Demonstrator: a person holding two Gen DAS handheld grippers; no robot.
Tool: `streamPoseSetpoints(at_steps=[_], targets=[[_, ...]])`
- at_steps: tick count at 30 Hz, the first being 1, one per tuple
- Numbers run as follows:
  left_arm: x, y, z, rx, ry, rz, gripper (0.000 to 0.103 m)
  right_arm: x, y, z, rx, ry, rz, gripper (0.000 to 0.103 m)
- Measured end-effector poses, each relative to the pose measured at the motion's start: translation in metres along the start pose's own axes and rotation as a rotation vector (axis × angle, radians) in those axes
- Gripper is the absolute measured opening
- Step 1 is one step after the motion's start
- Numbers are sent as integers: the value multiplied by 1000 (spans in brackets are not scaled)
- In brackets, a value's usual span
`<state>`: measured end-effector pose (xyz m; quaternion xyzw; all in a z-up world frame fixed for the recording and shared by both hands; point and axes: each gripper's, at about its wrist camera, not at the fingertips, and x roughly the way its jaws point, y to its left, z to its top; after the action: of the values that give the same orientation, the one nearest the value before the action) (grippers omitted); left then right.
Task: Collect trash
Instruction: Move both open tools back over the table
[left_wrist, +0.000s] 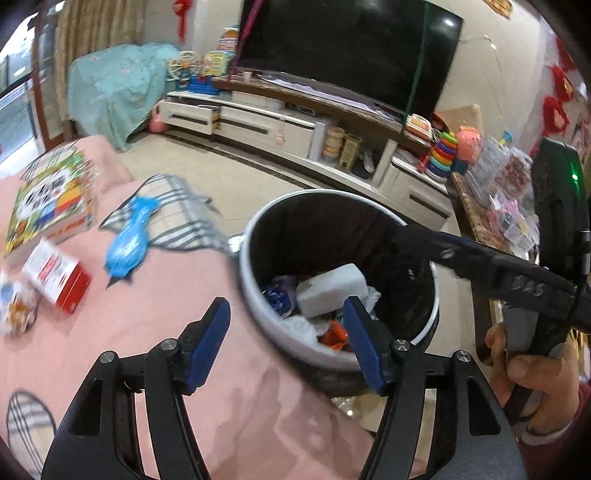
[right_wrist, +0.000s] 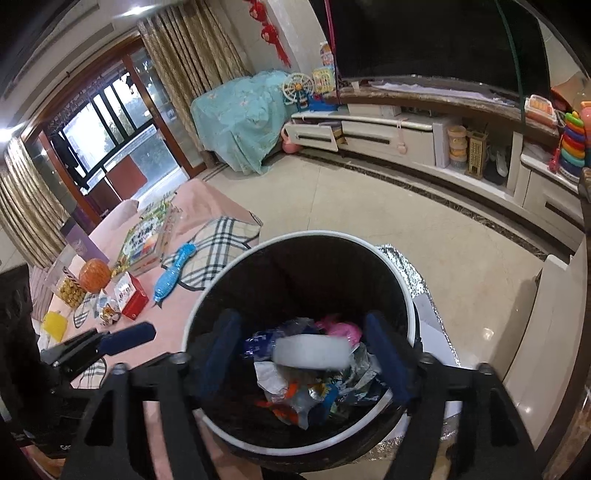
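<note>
The round bin (right_wrist: 295, 295) with a white rim stands on the tiled floor (right_wrist: 369, 206) against the pink-covered worktop (left_wrist: 166, 302). In it a white block (right_wrist: 312, 352) lies on crumpled wrappers. The right gripper (right_wrist: 304, 354) hangs over the bin with jaws spread wide and empty; the left gripper (left_wrist: 286, 339), over the worktop's edge, is parted and empty. A blue packet (left_wrist: 127, 240), red box (left_wrist: 59, 280) and picture book (left_wrist: 48, 195) lie on the pink cloth.

Soft daylight, motion blur, fisheye warping
</note>
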<state>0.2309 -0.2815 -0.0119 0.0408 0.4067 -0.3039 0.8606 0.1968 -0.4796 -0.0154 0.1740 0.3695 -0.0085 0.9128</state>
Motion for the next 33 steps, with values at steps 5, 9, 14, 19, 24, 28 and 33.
streamPoseSetpoints(at_steps=[5, 9, 14, 19, 24, 28, 33], targets=[[-18, 31, -27, -91, -14, 24, 68, -9, 13, -9, 17, -20, 36, 96], [-33, 53, -46, -146, -18, 53, 69, -13, 32, -20, 15, -24, 83, 96], [-57, 82, -71, -205, -49, 96, 71, -13, 68, -35, -58, -37, 129, 96], [-78, 109, -93, -250, -63, 142, 72, -10, 101, -50, -124, -23, 175, 96], [-101, 138, -109, -291, -85, 202, 73, -3, 131, -62, -168, -22, 226, 96], [-115, 162, -121, -334, -100, 245, 74, 6, 154, -73, -204, -9, 241, 96], [-125, 187, -137, -389, -100, 276, 74, 21, 181, -88, -256, 27, 252, 96]])
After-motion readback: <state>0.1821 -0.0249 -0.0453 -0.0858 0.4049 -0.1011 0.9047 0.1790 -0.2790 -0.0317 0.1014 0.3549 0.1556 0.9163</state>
